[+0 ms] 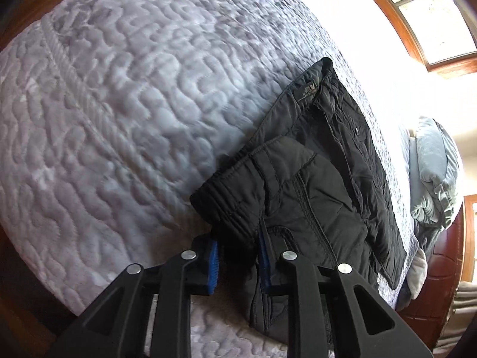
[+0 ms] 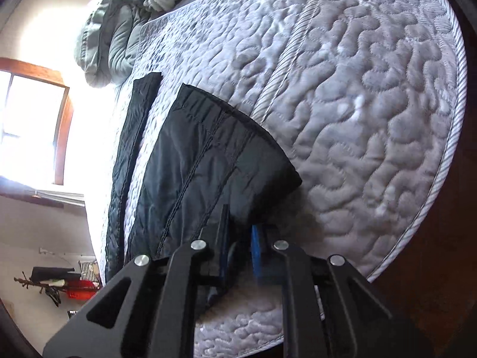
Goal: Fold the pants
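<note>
The black pants (image 1: 316,197) lie partly folded on my quilted mattress (image 1: 119,104), near its edge. My left gripper (image 1: 238,259) is clamped on a lifted fold of them. My right gripper (image 2: 240,250) pinches the hem end of the pants (image 2: 208,161), raised off the mattress (image 2: 357,89).

The far edge of the mattress (image 1: 342,29) dissolves into window glare in the left wrist view, so its outline there cannot be traced, and the label (image 1: 307,92) on the pants (image 1: 313,185) is too small to read. Black cloth covers the inner faces of the blue pads (image 1: 213,264) of the left gripper (image 1: 238,264); the right gripper (image 2: 240,255) likewise has one pad half hidden behind the pants' fold. The floor clutter (image 2: 56,283) in the right wrist view is too small to identify, and the pillows (image 2: 113,38) are cut off by the top edge.
</note>
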